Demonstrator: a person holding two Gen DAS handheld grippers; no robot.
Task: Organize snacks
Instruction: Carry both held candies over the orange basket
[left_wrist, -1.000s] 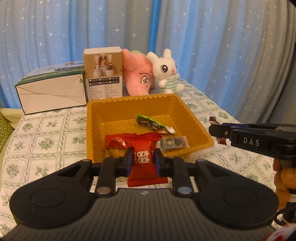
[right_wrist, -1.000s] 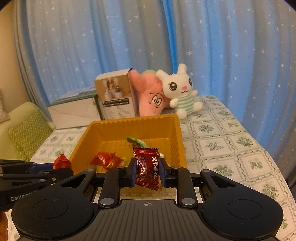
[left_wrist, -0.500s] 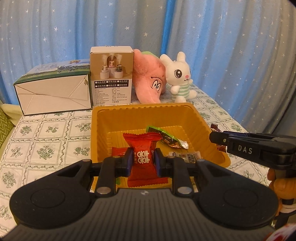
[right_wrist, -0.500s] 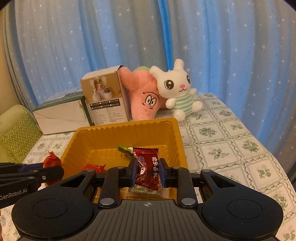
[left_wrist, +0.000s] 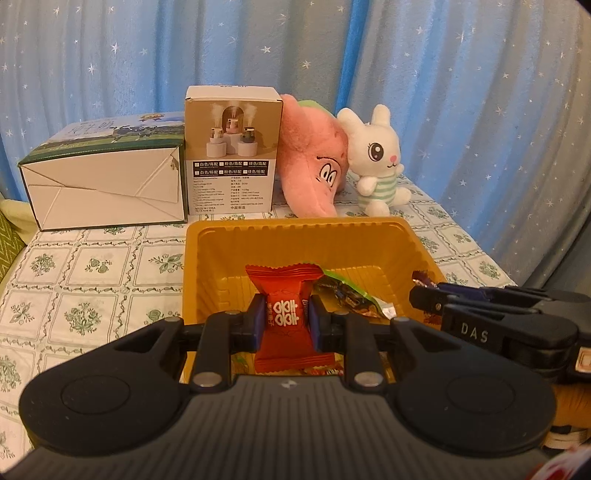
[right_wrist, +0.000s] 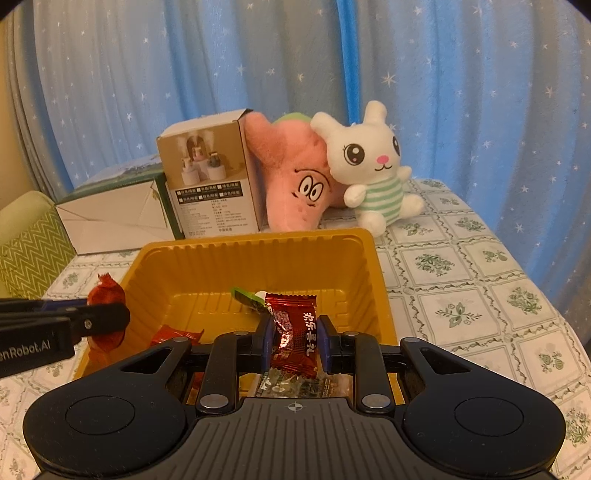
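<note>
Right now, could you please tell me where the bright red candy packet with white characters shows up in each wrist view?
Left wrist view: the bright red candy packet sits at centre, pinched in the left hand-held gripper, above the yellow tray.
Right wrist view: only its twisted end shows at the left edge, beside the tray's left rim.
Shared landmark: the white plush rabbit behind the tray.

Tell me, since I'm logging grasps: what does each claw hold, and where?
Left claw: bright red snack packet, pinched across its middle. Right claw: dark red candy packet, also gripped mid-body. Both above the yellow tray.
</note>
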